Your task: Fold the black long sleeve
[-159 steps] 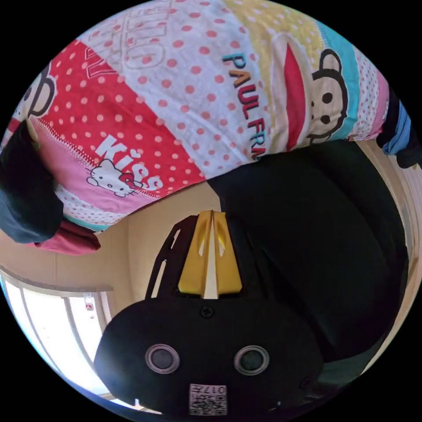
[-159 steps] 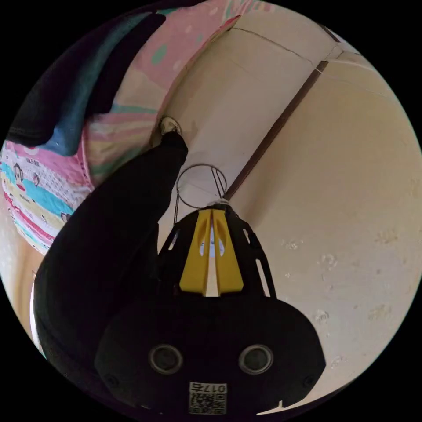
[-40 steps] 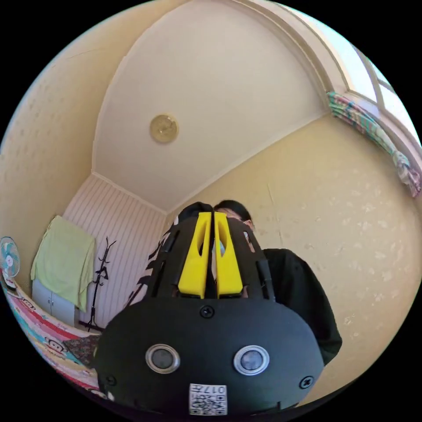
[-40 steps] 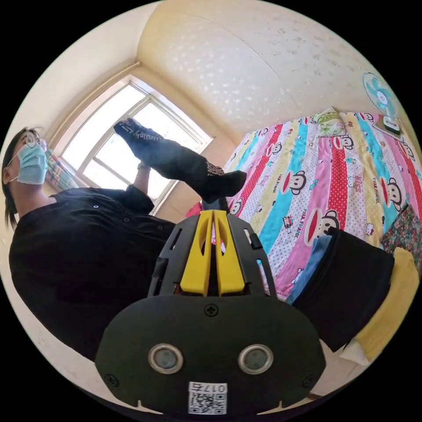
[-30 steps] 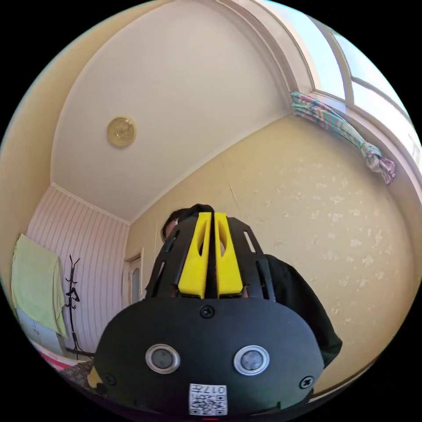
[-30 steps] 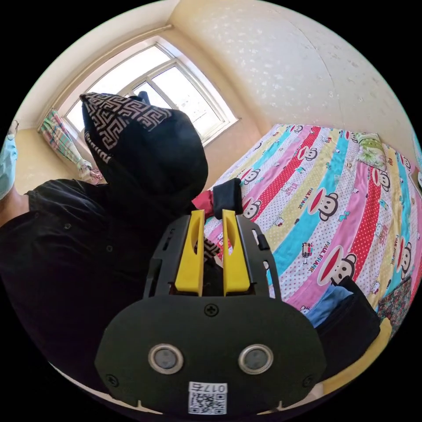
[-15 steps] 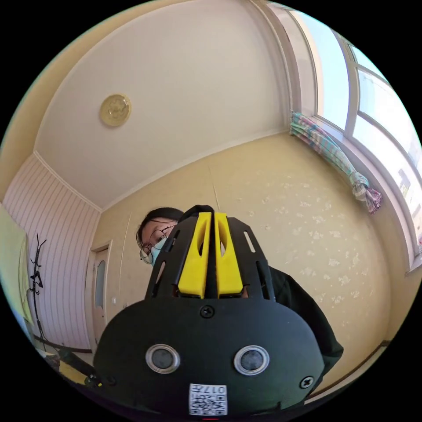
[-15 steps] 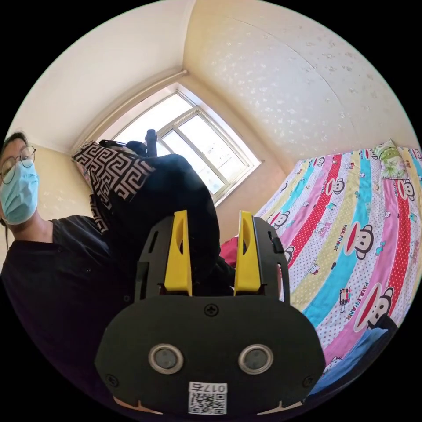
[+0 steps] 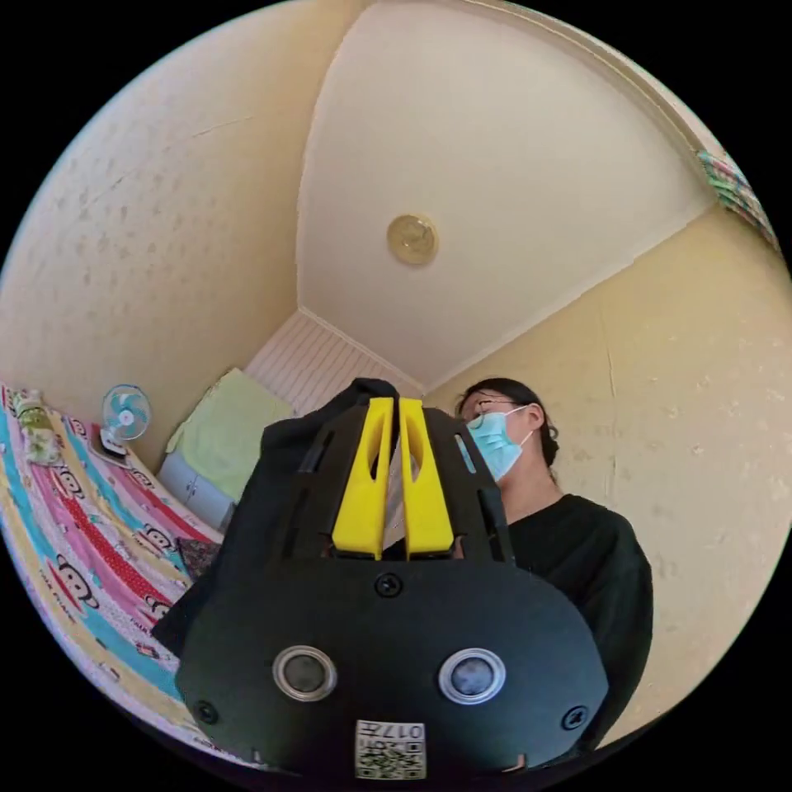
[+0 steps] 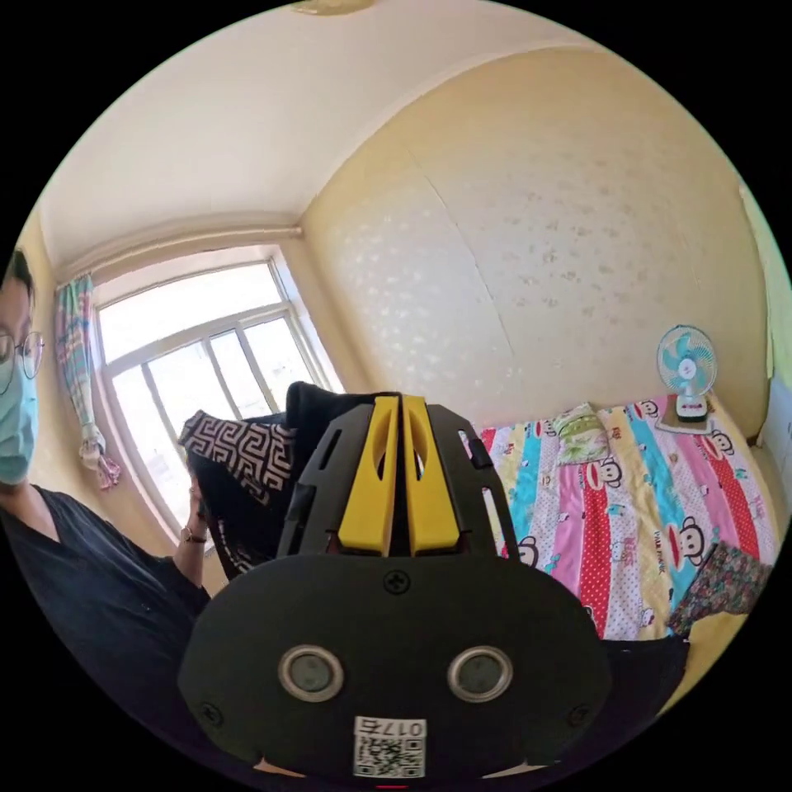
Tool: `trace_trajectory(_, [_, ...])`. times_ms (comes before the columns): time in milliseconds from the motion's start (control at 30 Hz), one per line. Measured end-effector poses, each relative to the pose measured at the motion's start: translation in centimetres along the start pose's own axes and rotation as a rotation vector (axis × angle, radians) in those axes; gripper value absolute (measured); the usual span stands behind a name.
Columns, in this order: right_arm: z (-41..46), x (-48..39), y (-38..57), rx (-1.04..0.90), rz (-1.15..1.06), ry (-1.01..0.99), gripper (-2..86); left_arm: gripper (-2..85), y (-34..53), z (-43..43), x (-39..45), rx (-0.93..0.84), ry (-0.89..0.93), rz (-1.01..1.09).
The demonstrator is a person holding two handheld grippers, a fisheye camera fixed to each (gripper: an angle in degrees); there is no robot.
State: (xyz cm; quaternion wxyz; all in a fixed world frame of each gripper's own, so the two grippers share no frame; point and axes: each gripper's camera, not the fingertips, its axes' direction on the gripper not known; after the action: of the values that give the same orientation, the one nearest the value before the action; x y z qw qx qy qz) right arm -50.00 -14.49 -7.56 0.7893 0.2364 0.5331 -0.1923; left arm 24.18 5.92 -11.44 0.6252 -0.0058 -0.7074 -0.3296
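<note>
right claw (image 10: 401, 404) was spread wide half a second ago, now its jaws are pinched together again on a bunch of the black long sleeve (image 10: 247, 478). left claw (image 9: 393, 406) is clamped too, looks like on black cloth, hard to be sure. shirt's held up in the air above the bed (image 10: 627, 511), so probably regripping before laying it out.
</note>
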Motion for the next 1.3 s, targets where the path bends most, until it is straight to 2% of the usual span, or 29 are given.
trace_trajectory(100, [-1.7, -4.9, -1.2, 0.094, -0.106, 0.077, 0.6, -0.8, 1.3, -0.2, -0.7, -0.051, -0.338, -0.031])
trace_trajectory(200, [-1.4, -9.6, -1.7, 0.151, -0.219, 0.091, 0.5, -0.8, 2.1, 1.8, -2.1, -0.133, -0.52, -0.065])
trace_trajectory(333, [-0.5, -14.3, -3.1, 0.159, -0.326, 0.213, 0.5, -0.8, 2.2, 4.4, -2.5, -0.162, -0.61, -0.053])
trace_trajectory(500, [-1.8, -15.4, -2.4, 0.185, -0.373, 0.299, 0.6, -0.7, 0.9, 4.3, 4.6, 0.114, -0.681, 0.138])
trace_trajectory(600, [-2.9, -13.4, -0.9, 0.156, -0.35, 0.303, 0.6, -0.7, -0.5, 4.5, 9.2, 0.176, -0.668, 0.275])
trace_trajectory(667, [-2.8, -11.4, 0.4, 0.116, -0.345, 0.296, 0.6, -0.7, -1.8, 4.6, 10.4, 0.149, -0.661, 0.313])
trace_trajectory(767, [-1.5, -6.9, 3.2, -0.039, -0.334, 0.261, 0.6, -0.7, -3.4, 3.2, 9.7, 0.095, -0.667, 0.248])
trace_trajectory(833, [-1.3, -3.1, 5.3, -0.14, -0.253, 0.155, 0.6, -0.7, -4.0, 2.0, 9.4, 0.081, -0.639, 0.193])
trace_trajectory(1067, [-1.3, 2.9, 7.0, -0.234, -0.167, 0.007, 0.6, -0.6, -10.6, -0.8, 11.4, 0.031, -0.649, 0.121])
trace_trajectory(1133, [2.1, 6.0, 6.5, -0.354, -0.144, 0.014, 0.6, -0.6, -13.5, -1.7, 9.3, -0.001, -0.667, 0.079])
trace_trajectory(1167, [3.4, 7.0, 6.5, -0.403, -0.136, 0.021, 0.7, -0.5, -15.2, -2.4, 6.7, -0.033, -0.69, 0.027])
trace_trajectory(1233, [10.8, 12.9, 8.0, -0.66, -0.105, 0.042, 0.8, -0.4, -17.3, -3.6, 0.9, -0.119, -0.758, -0.048])
trace_trajectory(1300, [17.4, 18.4, 10.7, -0.827, -0.07, 0.084, 1.0, -0.2, -18.5, -6.5, -10.7, -0.215, -0.834, -0.27])
